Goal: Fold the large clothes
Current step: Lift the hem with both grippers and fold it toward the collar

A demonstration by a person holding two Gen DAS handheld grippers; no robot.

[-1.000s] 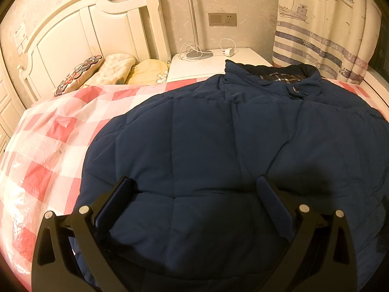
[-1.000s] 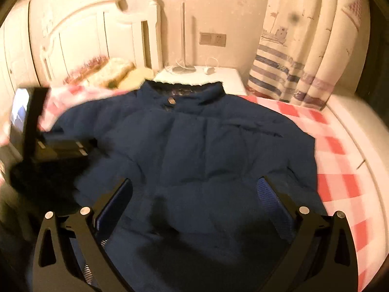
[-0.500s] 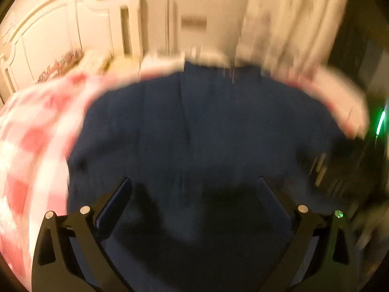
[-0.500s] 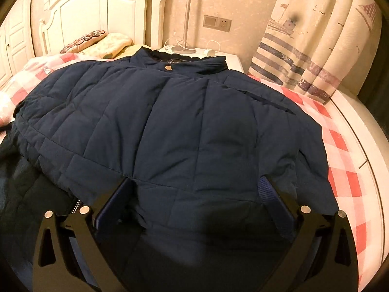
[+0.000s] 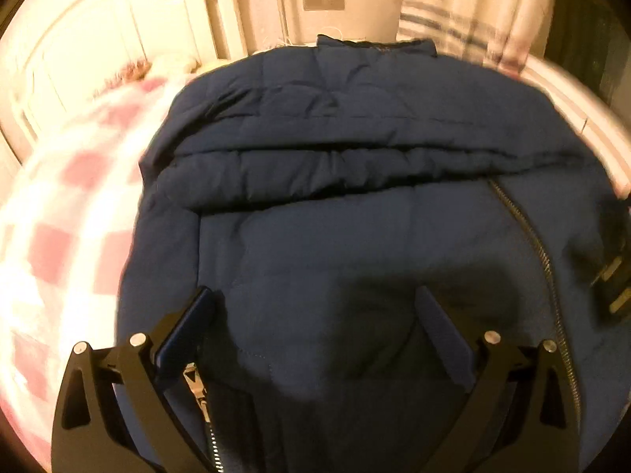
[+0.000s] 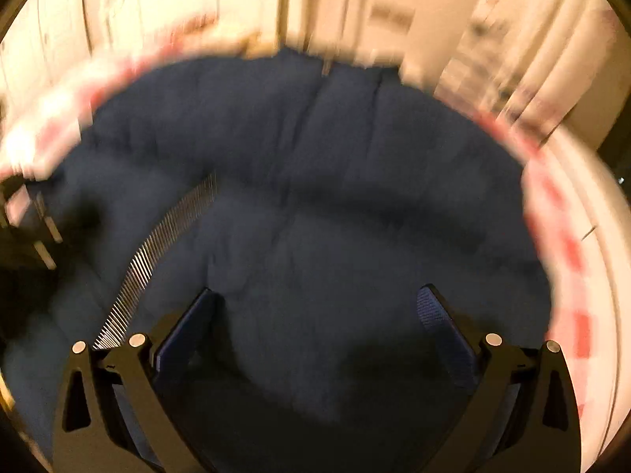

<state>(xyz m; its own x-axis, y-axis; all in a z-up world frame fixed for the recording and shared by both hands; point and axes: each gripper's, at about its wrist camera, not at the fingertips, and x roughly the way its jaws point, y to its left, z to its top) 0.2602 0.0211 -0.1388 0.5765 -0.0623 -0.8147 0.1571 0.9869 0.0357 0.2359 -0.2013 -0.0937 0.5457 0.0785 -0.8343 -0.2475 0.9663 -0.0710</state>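
Note:
A navy quilted puffer jacket [image 5: 355,228] lies spread on the red-and-white checked bed [image 5: 59,205], collar toward the wall. A sleeve [image 5: 323,169] lies folded across its chest, and a metal zipper [image 5: 528,228] runs down the right side. My left gripper [image 5: 315,307] hovers open low over the jacket's lower part, nothing between its fingers; a zipper pull [image 5: 195,382] shows by its left finger. In the blurred right wrist view the same jacket [image 6: 315,216] fills the frame with a zipper line [image 6: 157,252] at left. My right gripper [image 6: 315,307] is open above it.
A white headboard [image 5: 98,39] and pillows stand at the back left. A wall socket [image 5: 323,0] and a striped curtain [image 5: 473,12] are behind the collar. The other gripper's black body [image 5: 615,272] shows at the right edge. The bed's white edge [image 6: 591,236] runs along the right.
Both grippers have swung over the jacket with motion blur. The jacket now shows a sleeve folded across its front and an exposed zipper. The jaws remain wide apart.

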